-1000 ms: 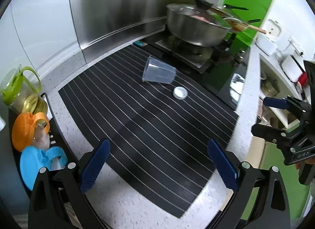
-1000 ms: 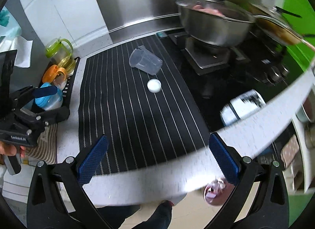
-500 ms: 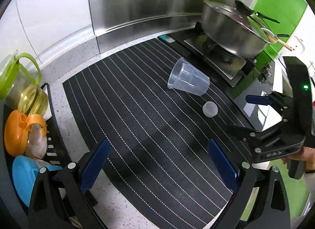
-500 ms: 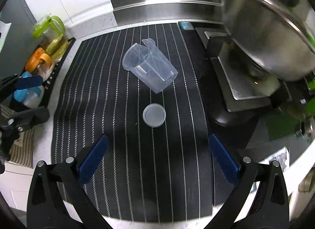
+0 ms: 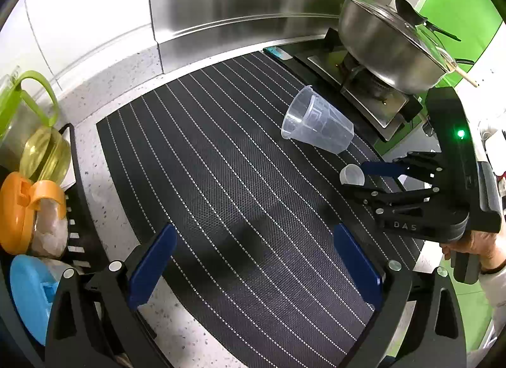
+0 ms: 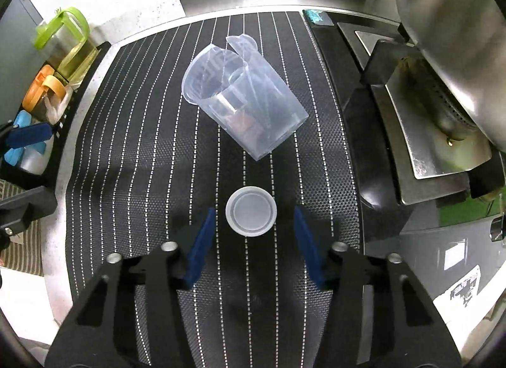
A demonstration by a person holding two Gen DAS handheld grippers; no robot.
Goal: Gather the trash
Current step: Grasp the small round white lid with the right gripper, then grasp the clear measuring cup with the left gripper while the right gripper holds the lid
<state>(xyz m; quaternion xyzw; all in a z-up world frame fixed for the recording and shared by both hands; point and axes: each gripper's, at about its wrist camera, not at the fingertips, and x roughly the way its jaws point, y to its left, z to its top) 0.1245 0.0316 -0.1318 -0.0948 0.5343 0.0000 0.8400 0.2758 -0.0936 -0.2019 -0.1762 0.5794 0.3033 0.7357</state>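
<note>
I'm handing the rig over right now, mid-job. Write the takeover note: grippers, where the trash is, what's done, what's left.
Right gripper: jaws closing around the small white cup, pads not yet touching it.
Left gripper: open, empty, over the striped mat.
Clear plastic cup: lying on its side on the mat, just beyond the small cup, near the stove.
Done: nothing picked up.
Left: grip the small cup, then the clear cup. No bin in view.

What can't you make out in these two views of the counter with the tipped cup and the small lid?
- Right tool, closing around the small lid: contact not visible; in the left wrist view the far finger is hidden.
- Pot: contents hidden by glare on its lid; cut off by the edge in the right wrist view.
- Tipped clear cup: reflections mask whether anything is inside.
- Blue container: hidden partly by the left tool and the image edge.
</note>
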